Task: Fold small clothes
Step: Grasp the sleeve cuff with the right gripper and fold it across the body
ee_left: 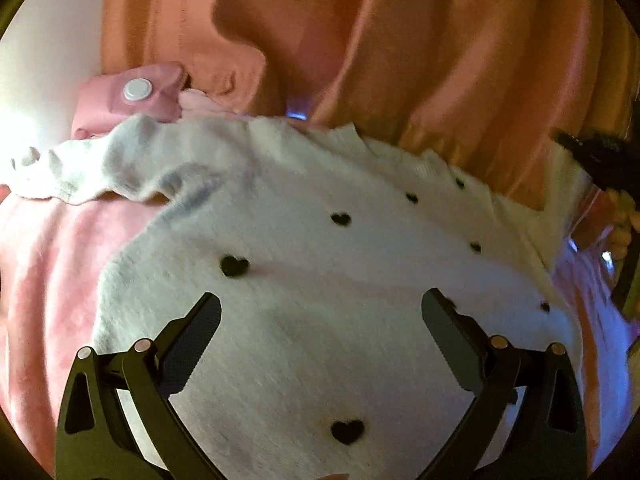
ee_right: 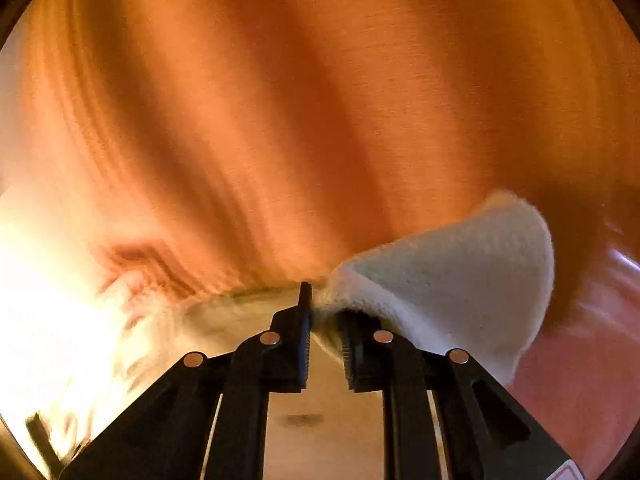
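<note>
A small white fuzzy sweater (ee_left: 320, 280) with black hearts lies spread over pink clothes in the left wrist view. My left gripper (ee_left: 320, 308) is open, its jaws wide apart just above the sweater's body, holding nothing. My right gripper (ee_right: 324, 300) is nearly closed, pinching an edge of the white sweater (ee_right: 460, 280), which folds up and over its right finger. The right gripper also shows as a dark shape at the sweater's far right corner in the left wrist view (ee_left: 596, 156).
A pink garment with a white snap button (ee_left: 136, 90) lies behind the sweater at the left. Orange satin fabric (ee_left: 400, 40) hangs across the back and fills the right wrist view (ee_right: 320, 120). More pink cloth (ee_left: 44, 280) lies under the sweater.
</note>
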